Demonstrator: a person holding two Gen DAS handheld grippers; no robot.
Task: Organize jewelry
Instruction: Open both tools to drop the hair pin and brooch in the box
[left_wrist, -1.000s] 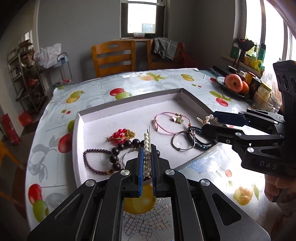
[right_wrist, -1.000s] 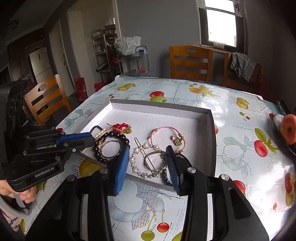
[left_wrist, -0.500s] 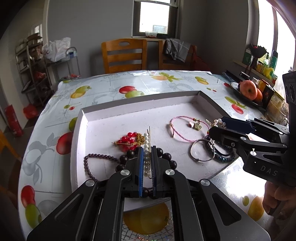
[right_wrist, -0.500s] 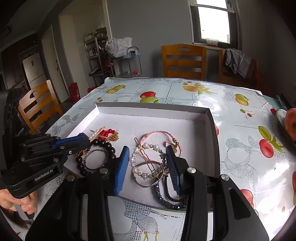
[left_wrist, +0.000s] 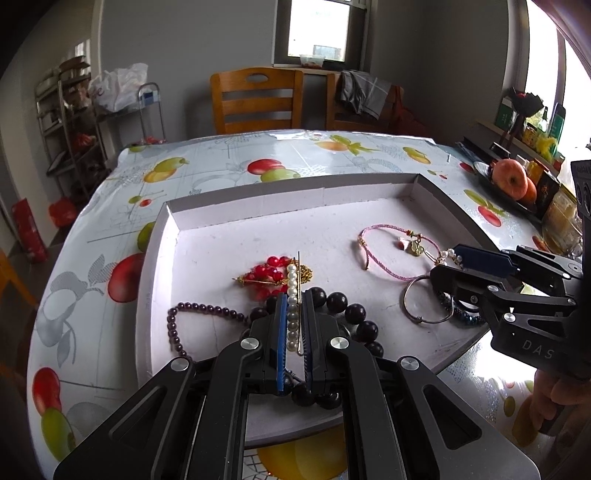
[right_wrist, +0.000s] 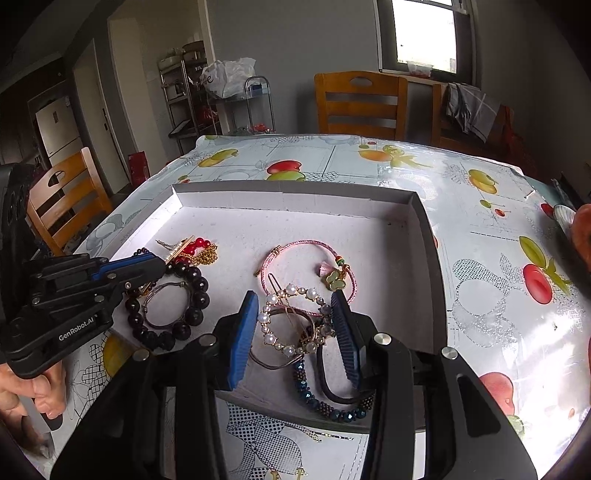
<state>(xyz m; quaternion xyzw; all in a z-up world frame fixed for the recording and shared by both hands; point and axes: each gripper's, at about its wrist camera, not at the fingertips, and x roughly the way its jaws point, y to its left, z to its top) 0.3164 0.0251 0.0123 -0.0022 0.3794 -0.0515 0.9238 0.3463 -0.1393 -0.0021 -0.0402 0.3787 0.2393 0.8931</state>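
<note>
Left tongs (left_wrist: 294, 314) are pinched on my pearl hairpin (left_wrist: 291, 295) over the white tray (left_wrist: 288, 199); only the right view shows my right tongs (right_wrist: 295, 325) half-open, gripping a pearl ring clip (right_wrist: 291, 321) above the blue bead bracelet (right_wrist: 325, 406).

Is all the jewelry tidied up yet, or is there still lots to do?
Nothing looks sorted yet. The left gripper is shut on a pearl hair clip, and the right gripper holds a round pearl clip. Still lying loose in the white tray: the big dark bead bracelet, red bead brooch, pink cord bracelet and blue bead bracelet.
</note>
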